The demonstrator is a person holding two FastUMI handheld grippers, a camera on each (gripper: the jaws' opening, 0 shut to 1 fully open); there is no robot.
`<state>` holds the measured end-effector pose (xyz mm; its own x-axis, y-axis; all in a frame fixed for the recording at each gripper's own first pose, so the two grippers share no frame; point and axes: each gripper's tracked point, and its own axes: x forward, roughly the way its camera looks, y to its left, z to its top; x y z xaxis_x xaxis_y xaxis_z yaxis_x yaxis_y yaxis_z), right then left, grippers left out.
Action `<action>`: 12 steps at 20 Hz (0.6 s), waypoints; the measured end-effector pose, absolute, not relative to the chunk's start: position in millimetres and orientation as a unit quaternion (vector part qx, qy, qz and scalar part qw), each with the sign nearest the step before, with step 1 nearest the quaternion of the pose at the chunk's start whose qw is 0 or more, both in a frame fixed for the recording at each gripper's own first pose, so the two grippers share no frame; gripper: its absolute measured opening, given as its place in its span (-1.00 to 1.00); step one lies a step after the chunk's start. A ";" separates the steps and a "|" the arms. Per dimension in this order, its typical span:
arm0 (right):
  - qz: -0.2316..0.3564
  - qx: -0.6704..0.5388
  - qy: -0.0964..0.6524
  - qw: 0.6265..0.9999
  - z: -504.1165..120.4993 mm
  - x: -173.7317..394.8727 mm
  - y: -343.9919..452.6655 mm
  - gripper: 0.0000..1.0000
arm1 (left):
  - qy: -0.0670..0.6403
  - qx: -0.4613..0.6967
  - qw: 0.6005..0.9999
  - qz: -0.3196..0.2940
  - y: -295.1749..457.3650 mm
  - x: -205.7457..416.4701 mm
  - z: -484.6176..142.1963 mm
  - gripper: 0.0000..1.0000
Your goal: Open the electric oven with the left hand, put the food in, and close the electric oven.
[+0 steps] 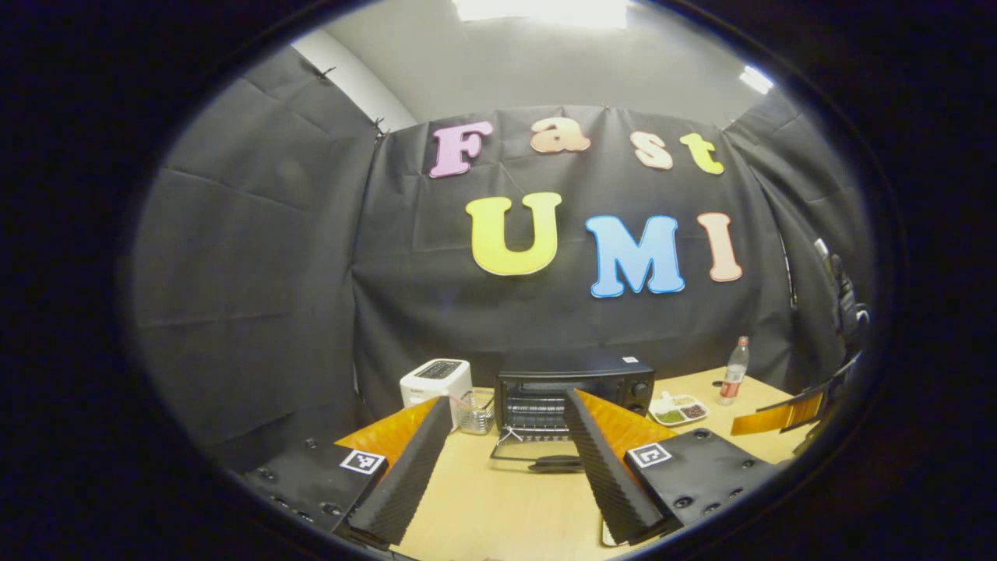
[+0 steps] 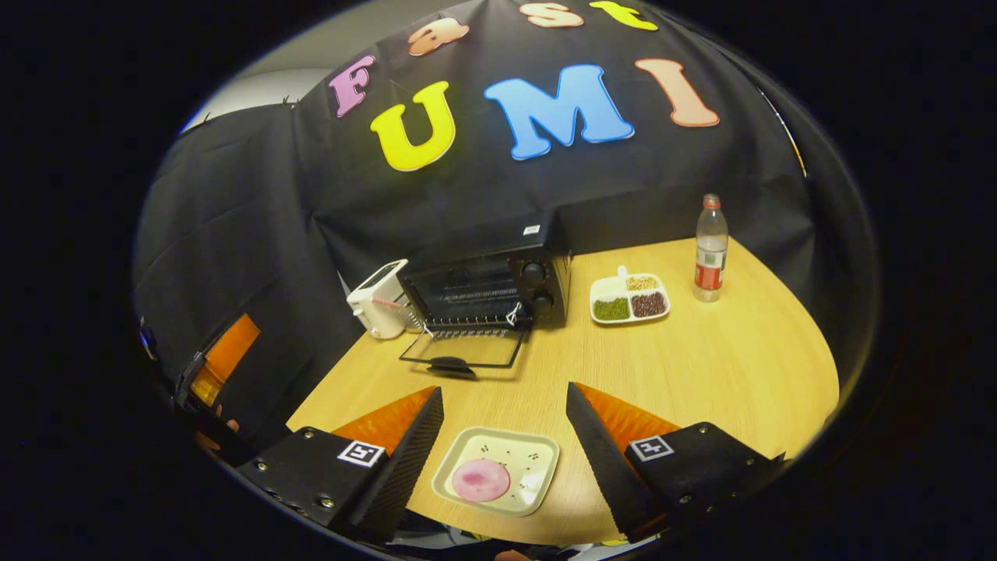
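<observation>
The black electric oven [image 1: 572, 393] [image 2: 491, 284] stands at the back of the wooden table with its glass door [image 2: 463, 351] folded down flat and the rack showing inside. My left gripper [image 1: 506, 467] is open, well short of the oven and pointed at it. A small square plate [image 2: 498, 470] with a pink slice of food [image 2: 480, 480] lies near the table's front edge. My right gripper [image 2: 502, 448] is open, its fingers on either side of the plate without touching it. The left gripper [image 2: 214, 366] also appears at the left edge of the right gripper view.
A white toaster [image 1: 436, 382] [image 2: 378, 304] stands left of the oven, with a clear container [image 1: 475, 413] beside it. Right of the oven lie a divided dish of beans [image 2: 629, 298] [image 1: 678, 409] and a plastic bottle [image 2: 710, 249] [image 1: 734, 370].
</observation>
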<state>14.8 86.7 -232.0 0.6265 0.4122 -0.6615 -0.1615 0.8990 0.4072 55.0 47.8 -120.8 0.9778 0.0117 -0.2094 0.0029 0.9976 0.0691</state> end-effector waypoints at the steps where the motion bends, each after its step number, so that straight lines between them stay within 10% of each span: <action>1: 0.167 0.171 0.420 0.875 -239.1 10.1 91.0 0.97 | 0.102 0.033 0.994 0.004 48.0 51.7 -117.3 1.00; 12: 0.189 0.254 0.599 0.736 -311.8 -24.6 98.2 0.94 | 0.101 0.019 0.995 0.013 54.5 24.5 -106.9 1.00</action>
<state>-24.6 98.2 -311.8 0.2120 0.5815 -0.7854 0.0261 0.8000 0.5994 24.5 54.5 -106.9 0.9791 0.0305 -0.2010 -0.0227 0.9989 0.0410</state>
